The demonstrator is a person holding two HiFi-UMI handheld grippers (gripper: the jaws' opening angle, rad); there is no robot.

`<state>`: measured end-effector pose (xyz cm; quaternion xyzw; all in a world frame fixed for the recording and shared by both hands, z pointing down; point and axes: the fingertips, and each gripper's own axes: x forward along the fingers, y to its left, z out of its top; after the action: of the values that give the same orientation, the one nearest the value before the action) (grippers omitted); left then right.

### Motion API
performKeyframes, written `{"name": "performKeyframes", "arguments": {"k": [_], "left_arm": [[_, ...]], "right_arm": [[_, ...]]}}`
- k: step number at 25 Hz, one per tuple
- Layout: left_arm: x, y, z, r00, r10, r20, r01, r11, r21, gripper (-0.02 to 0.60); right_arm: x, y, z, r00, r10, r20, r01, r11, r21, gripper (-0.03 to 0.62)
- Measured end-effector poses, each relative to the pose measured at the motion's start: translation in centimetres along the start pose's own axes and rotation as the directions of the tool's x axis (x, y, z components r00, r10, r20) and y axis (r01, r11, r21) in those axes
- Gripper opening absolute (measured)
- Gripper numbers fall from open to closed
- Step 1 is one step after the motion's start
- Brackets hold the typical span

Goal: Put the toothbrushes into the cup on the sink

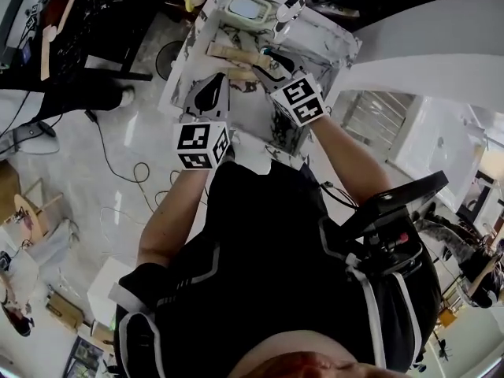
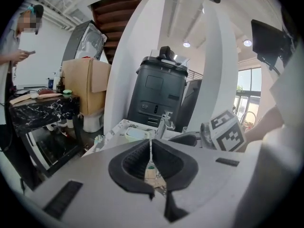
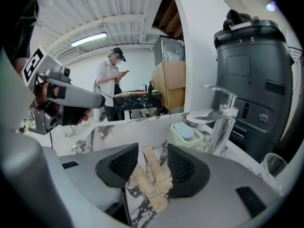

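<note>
Two paper-wrapped toothbrushes [image 1: 236, 53] lie side by side on the marble sink counter [image 1: 250, 110]. In the right gripper view these toothbrushes [image 3: 152, 177] show in the wide gap of my open right gripper [image 3: 152, 158], just below it; the pads do not press on them. A clear cup [image 3: 273, 165] stands at the lower right by the faucet [image 3: 222, 115]. My left gripper [image 1: 211, 93] hovers left of the packets, its fingertips together and nothing held. Through its jaws in the left gripper view [image 2: 151, 148] a packet end [image 2: 153, 175] shows. My right gripper [image 1: 268, 63] is over the packets.
A pale soap dish [image 1: 248, 8] sits at the counter's far end beside the faucet [image 1: 287, 10]. A tall black bin [image 3: 251, 70] and a white pillar [image 2: 130, 61] stand behind the sink. A person [image 3: 111, 82] stands by a dark table in the background.
</note>
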<state>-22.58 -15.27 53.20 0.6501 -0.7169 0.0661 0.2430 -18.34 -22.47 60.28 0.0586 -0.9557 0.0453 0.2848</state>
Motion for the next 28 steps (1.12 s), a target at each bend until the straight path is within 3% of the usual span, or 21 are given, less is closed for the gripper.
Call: {"name": "performKeyframes", "arguments": {"k": [17, 28], "left_arm": [[5.6, 1.8, -7.9, 0.987, 0.074, -0.146, -0.086, 0.993, -0.076, 0.009], [6.3, 1.5, -8.8, 0.984, 0.072, -0.163, -0.088, 0.992, -0.093, 0.009]], "right_arm": [[11.8, -1.8, -10.1, 0.961, 0.094, -0.259, -0.119, 0.99, -0.082, 0.235], [15.2, -2.2, -14.6, 0.919, 0.124, -0.374, -0.186, 0.973, -0.134, 0.235]]}}
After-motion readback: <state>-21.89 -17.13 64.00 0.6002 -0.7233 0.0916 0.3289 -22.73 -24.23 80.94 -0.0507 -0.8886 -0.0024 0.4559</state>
